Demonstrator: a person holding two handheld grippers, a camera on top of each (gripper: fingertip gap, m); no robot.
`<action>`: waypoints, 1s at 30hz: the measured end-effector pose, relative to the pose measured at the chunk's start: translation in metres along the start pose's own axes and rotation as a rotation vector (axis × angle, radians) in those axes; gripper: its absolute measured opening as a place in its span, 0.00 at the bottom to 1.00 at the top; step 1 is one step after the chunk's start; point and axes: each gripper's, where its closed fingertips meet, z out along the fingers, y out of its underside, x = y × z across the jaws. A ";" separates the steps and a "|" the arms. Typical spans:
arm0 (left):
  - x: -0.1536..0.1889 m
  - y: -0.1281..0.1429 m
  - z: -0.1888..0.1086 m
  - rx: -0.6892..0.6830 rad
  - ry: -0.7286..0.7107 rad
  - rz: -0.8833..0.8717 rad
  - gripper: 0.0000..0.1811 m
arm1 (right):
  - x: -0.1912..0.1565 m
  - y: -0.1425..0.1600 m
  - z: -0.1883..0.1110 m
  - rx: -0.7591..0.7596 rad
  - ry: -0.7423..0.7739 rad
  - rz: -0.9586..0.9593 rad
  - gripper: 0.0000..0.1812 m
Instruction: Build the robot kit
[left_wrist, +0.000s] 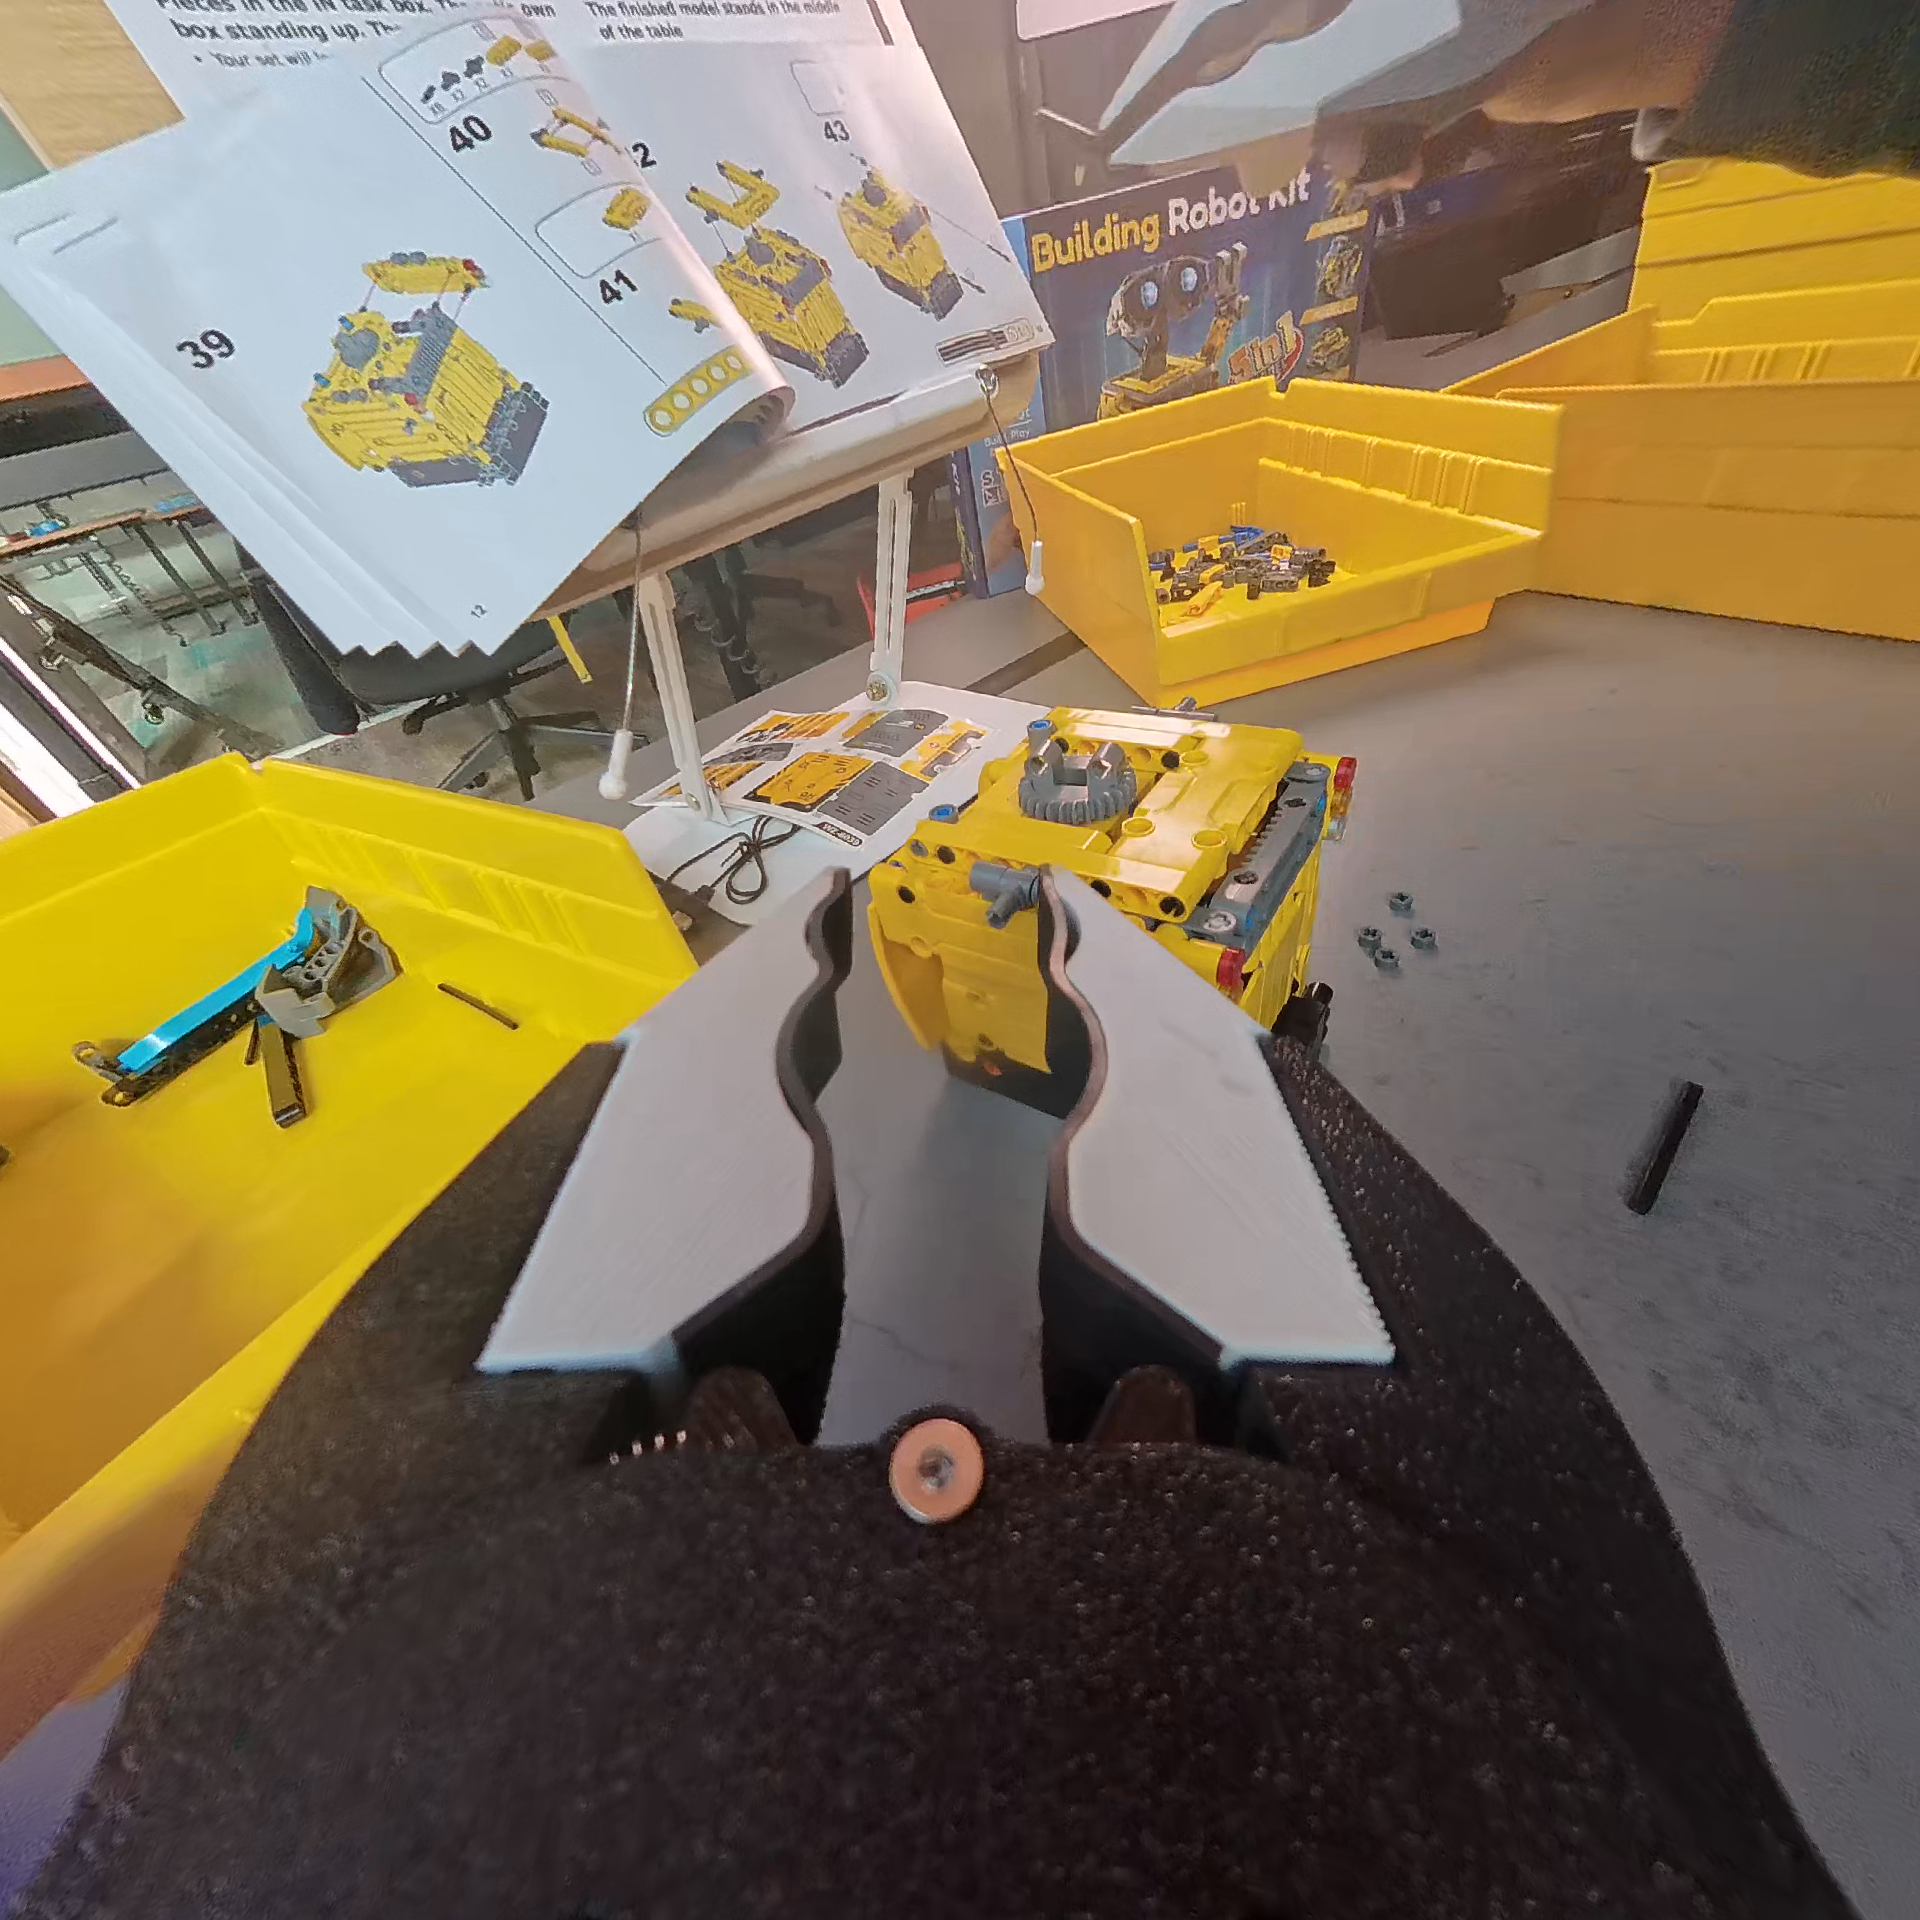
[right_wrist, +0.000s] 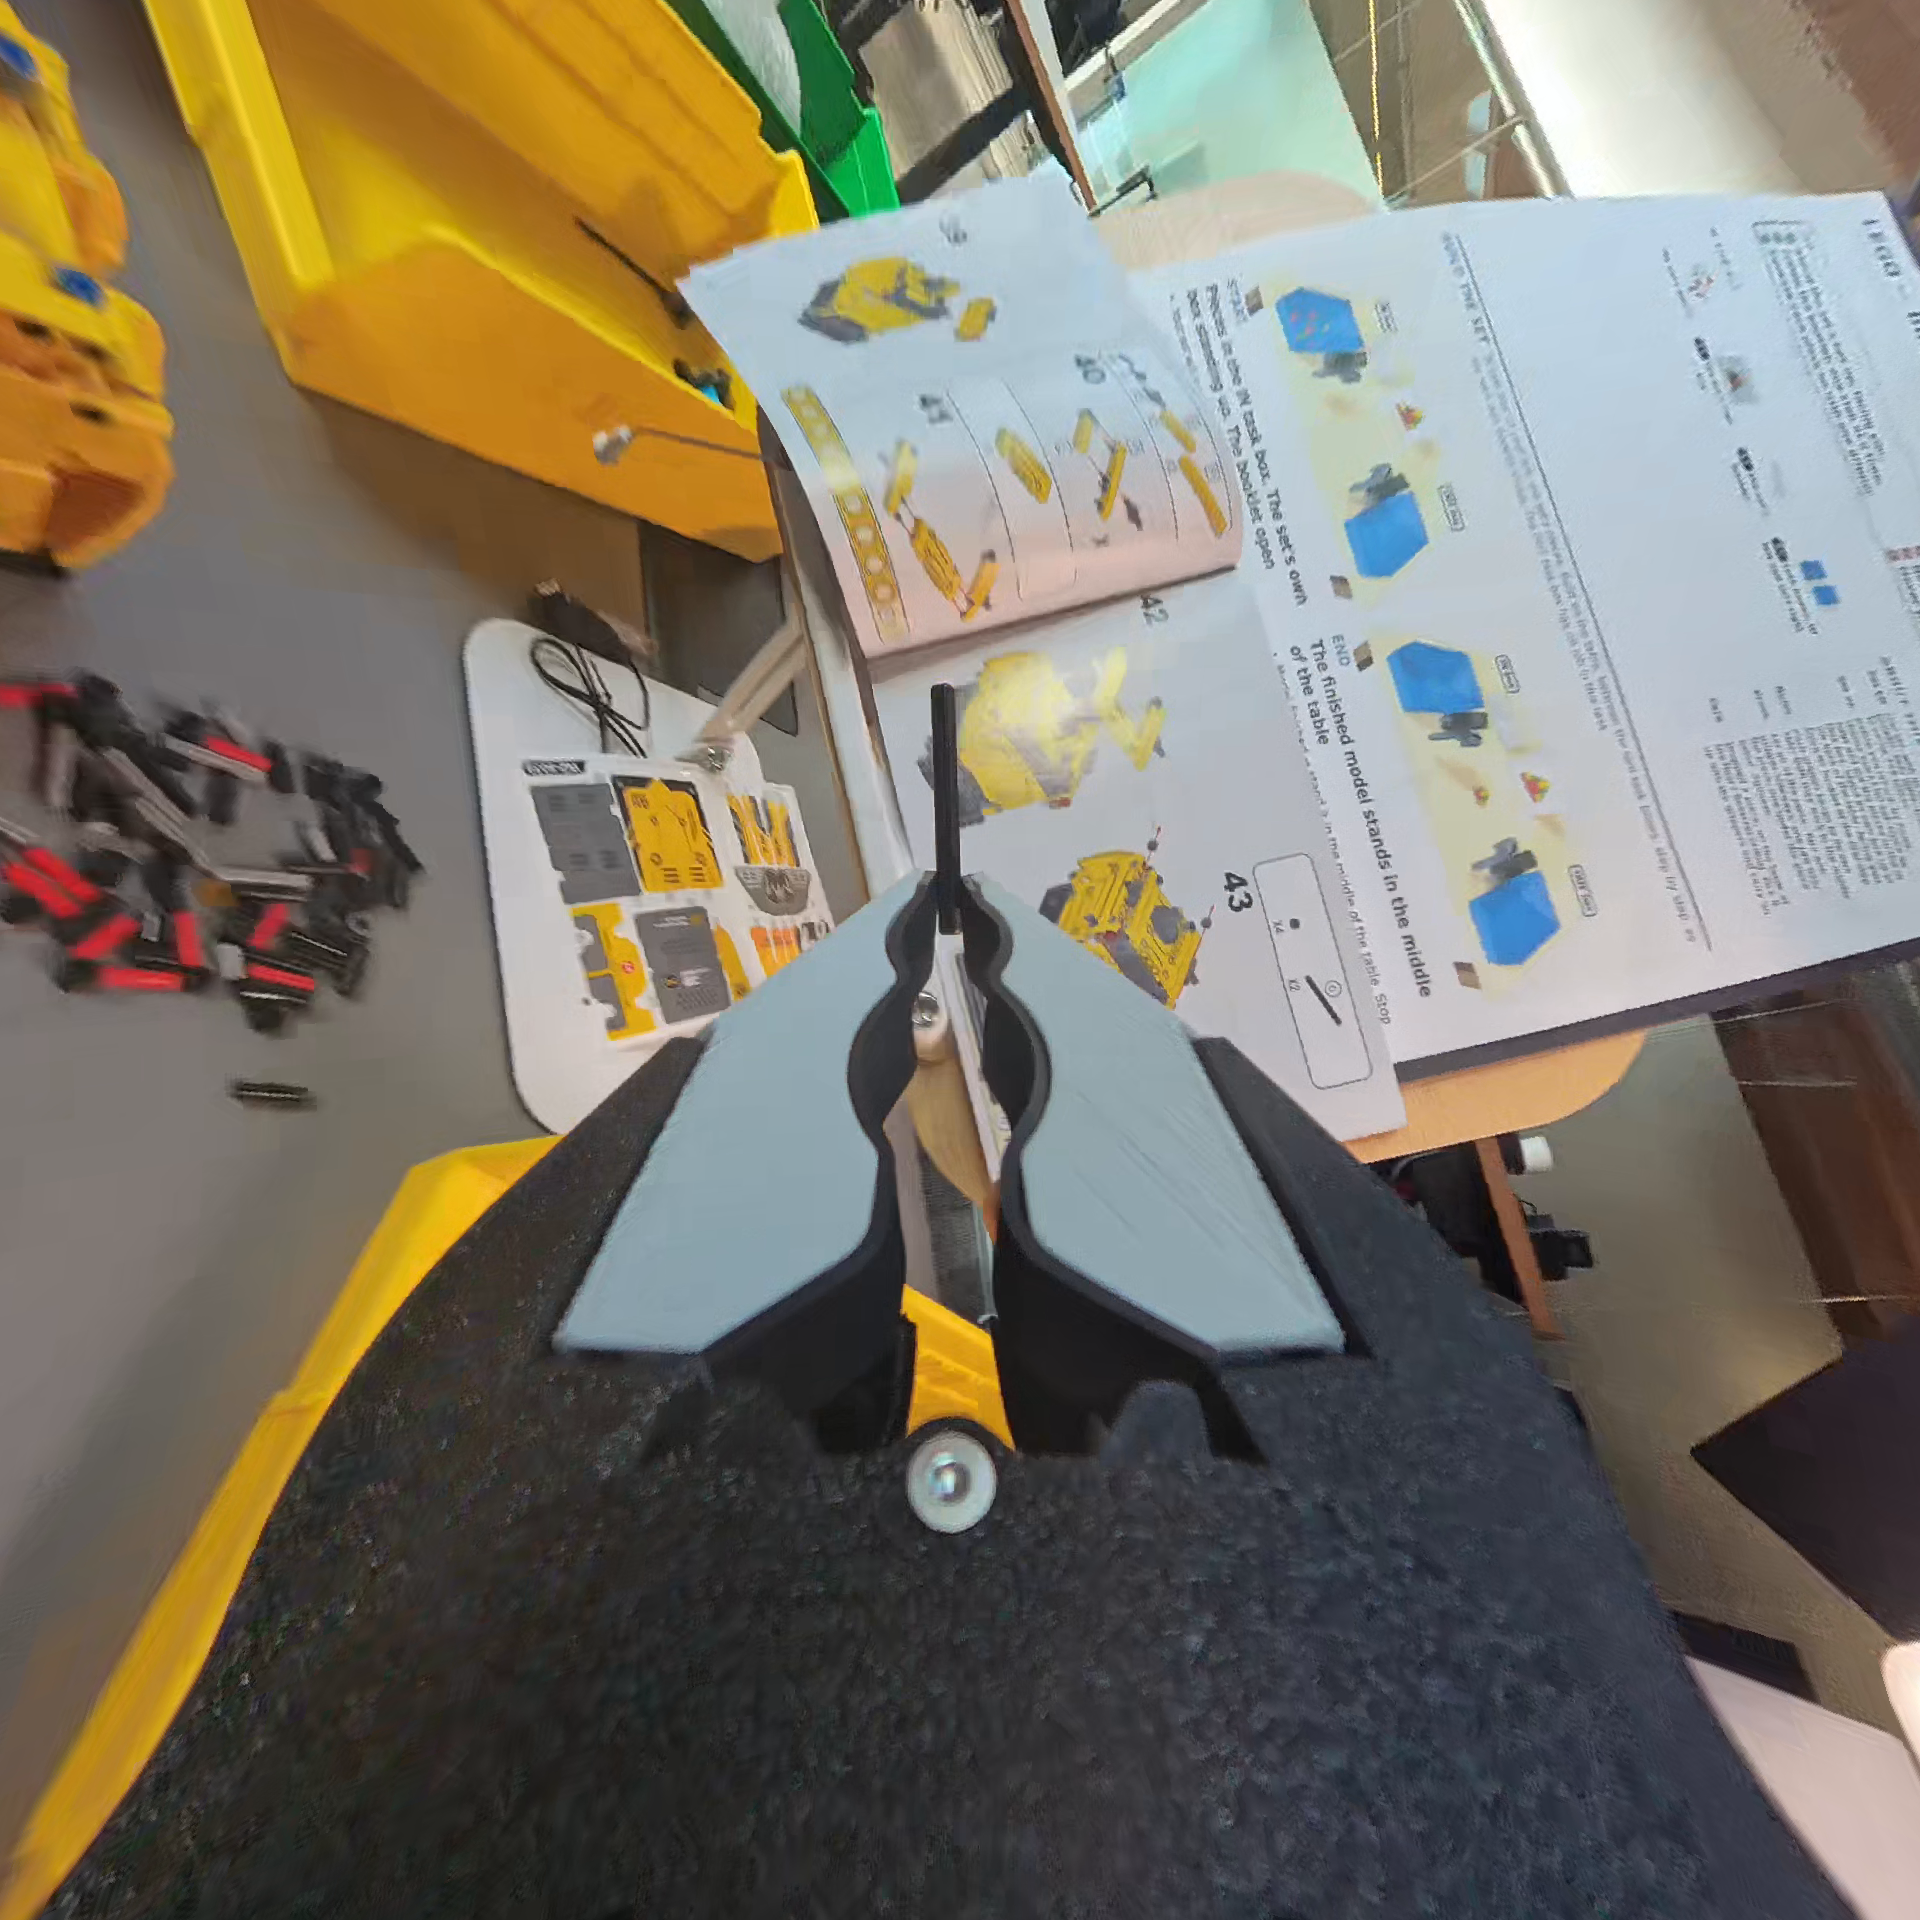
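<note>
Black axle pinched at its lower end by the right gripper, jaws nearly closed on it; long axis runs straight out past the tips toward 12 o'clock, in front of the open booklet. Left gripper is parted and empty, tips just short of the yellow model on the grey table. Second black axle lies at 3 o'clock on the table. Yellow bin at 9, another bin with small parts at 1. Loose black and red pins at 10 in right view.
</note>
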 end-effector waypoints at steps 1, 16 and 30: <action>0.000 -0.001 -0.001 0.005 0.004 -0.005 0.19 | -0.011 -0.013 -0.011 -0.008 -0.028 0.042 0.02; 0.060 -0.016 -0.012 0.043 0.289 0.041 0.12 | -0.289 -0.045 -0.072 -0.301 -0.594 0.471 0.02; 0.145 0.061 -0.011 -0.323 0.645 0.153 0.12 | -0.311 -0.059 -0.052 -0.230 -0.739 0.486 0.09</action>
